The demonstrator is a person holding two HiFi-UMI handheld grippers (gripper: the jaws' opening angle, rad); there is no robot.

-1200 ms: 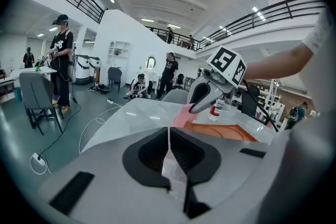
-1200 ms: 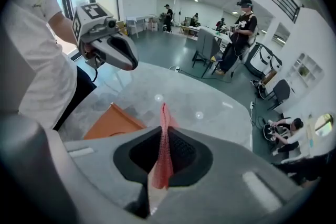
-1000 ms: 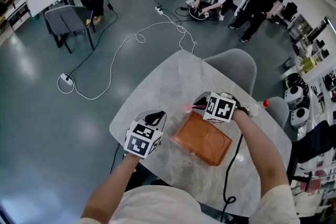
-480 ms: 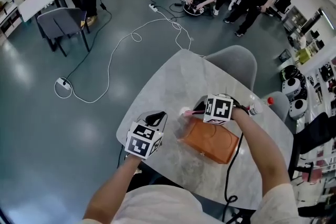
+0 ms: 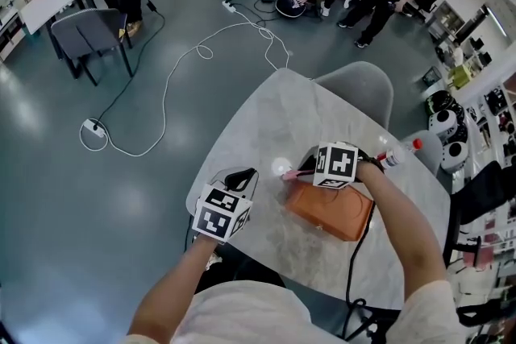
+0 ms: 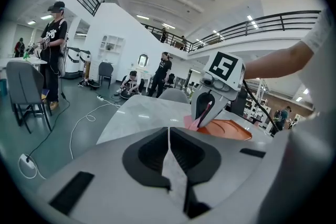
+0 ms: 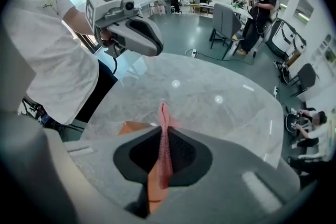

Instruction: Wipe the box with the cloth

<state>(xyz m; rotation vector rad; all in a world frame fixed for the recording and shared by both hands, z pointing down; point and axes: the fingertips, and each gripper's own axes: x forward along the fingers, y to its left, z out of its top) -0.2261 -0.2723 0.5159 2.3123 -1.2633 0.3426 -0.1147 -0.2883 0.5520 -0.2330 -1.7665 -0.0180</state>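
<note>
- Two things have held their places over the last second. The right gripper (image 5: 301, 170) stays at the far-left corner of the box (image 5: 334, 213). The left gripper (image 5: 239, 179) stays off the box, above the near-left edge of the counter (image 5: 274, 117).
- The box itself has changed how it lies. It sat cornerwise a second ago and now looks squarer to the counter's near edge, and slightly nearer the right side. Some of that may be the head camera swinging, so I hold it loosely.
- The right fingers are clamped on a thin fold of the pink cloth (image 7: 164, 128). Its free end pokes past the tips, over the box's corner. No view settles whether it touches the orange top.
- The left fingers are pressed together with nothing between them, and they are not touching the box.
- For the task, this looks like wiping along one corner while most of the top lies open toward the near edge. If the box did slide, the likely reason is that nothing steadies it, and further strokes may keep pushing it toward the right edge.
- No writing can be read anywhere. The only printed patterns are the black-and-white square markers (image 5: 337, 163) on the grippers' cubes.
- The box shows no label or brand in any view.
- A red-capped bottle (image 5: 399, 154) lies at the counter's far-right edge, too small to make out any print.
</note>
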